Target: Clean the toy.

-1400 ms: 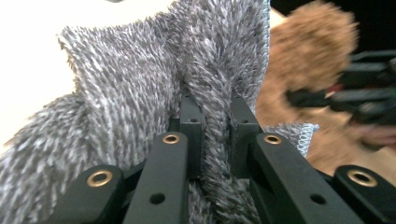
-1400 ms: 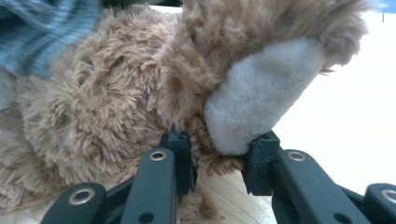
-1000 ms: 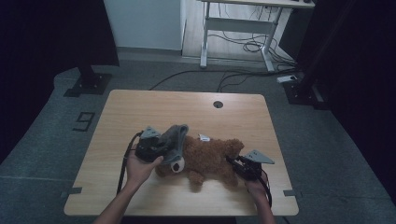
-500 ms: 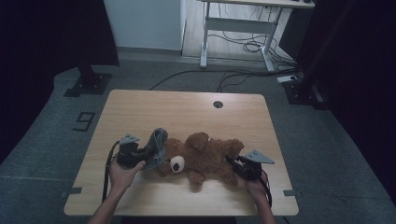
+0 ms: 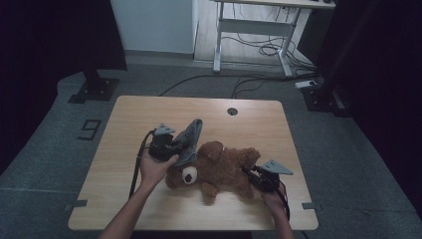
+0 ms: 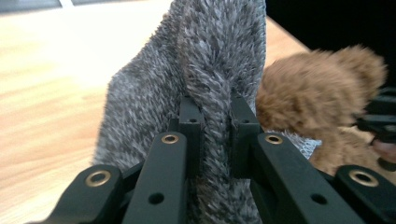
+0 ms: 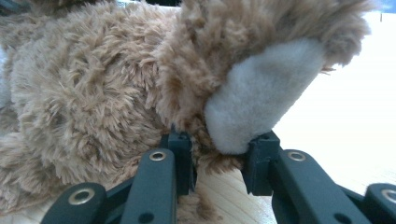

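Observation:
A brown teddy bear (image 5: pixel 226 167) lies on the wooden table (image 5: pixel 149 112), head toward the person. My left gripper (image 5: pixel 175 147) is beside the bear's head, shut on a grey fuzzy cloth (image 5: pixel 191 139) that stands up from its jaws. In the left gripper view the cloth (image 6: pixel 219 60) is pinched in a fold at the left gripper (image 6: pixel 214 119), with the bear (image 6: pixel 308 98) behind it. My right gripper (image 5: pixel 248 172) is shut on the bear's leg; in the right gripper view the pale-soled foot (image 7: pixel 261 93) sits squeezed in the right gripper (image 7: pixel 218 140).
A round cable hole (image 5: pixel 232 111) is in the table's far edge. Behind the table stand a white desk frame (image 5: pixel 249 30) with cables on the floor (image 5: pixel 259 50) and a black stand base (image 5: pixel 94 89) at the left.
My left hand drew the grey cloth to the left, then came back right toward the bear's head with the cloth raised higher. The right hand and the bear's leg stayed put.

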